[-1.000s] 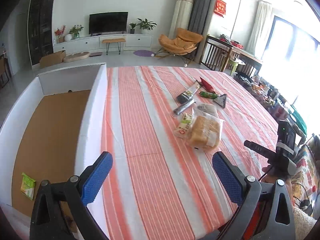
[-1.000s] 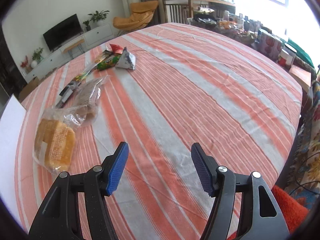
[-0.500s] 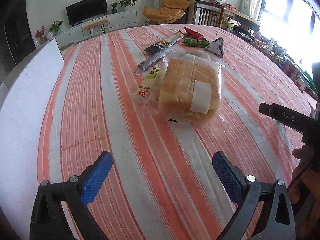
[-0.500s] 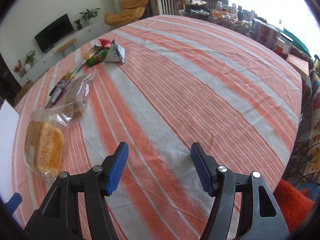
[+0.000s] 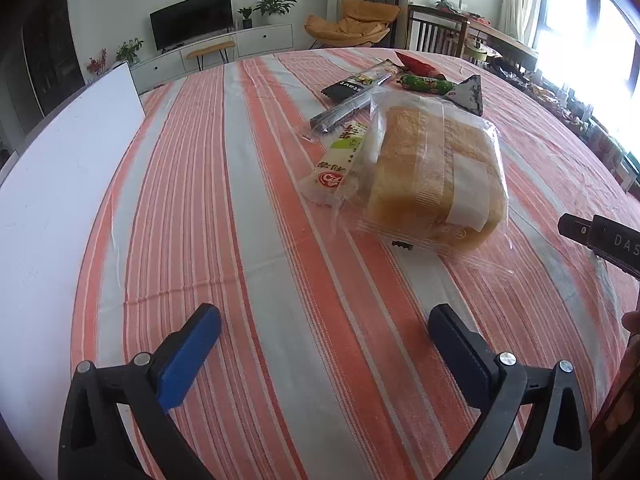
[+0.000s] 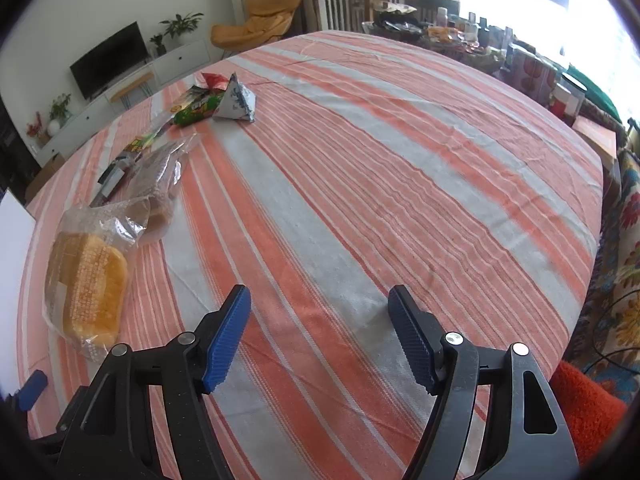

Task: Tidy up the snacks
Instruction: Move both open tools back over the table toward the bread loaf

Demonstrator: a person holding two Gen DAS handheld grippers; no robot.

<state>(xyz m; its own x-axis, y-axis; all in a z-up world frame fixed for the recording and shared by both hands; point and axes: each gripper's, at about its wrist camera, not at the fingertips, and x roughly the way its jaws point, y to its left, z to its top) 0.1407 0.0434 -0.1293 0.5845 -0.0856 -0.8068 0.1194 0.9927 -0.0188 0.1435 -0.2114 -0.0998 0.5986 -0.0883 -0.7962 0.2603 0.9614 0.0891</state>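
Bread bag [image 5: 434,178]: sliced loaf in clear film, lying flat on the striped tablecloth [image 5: 260,240], nearest item of the snack cluster.
Handling: judged light and soft; the loaf crushes under a hard squeeze, and the film looks slick and loose.
Grip point: across the short sides of the loaf with light pressure, or on the slack film at the near end.
Left gripper [image 5: 324,348]: jaws wide apart, nothing between them; the bread bag lies ahead and slightly right, near but not touching.
Right gripper [image 6: 320,334]: jaws have just been opening, nothing between them; they hang over bare cloth, with the bread bag [image 6: 86,280] off to the left.
Neighbours: a green-and-white packet [image 5: 340,156] touches the bag's left edge; a dark stick pack [image 5: 344,114] lies just behind.
White box wall [image 5: 52,184]: left of the cloth, probable drop-off.
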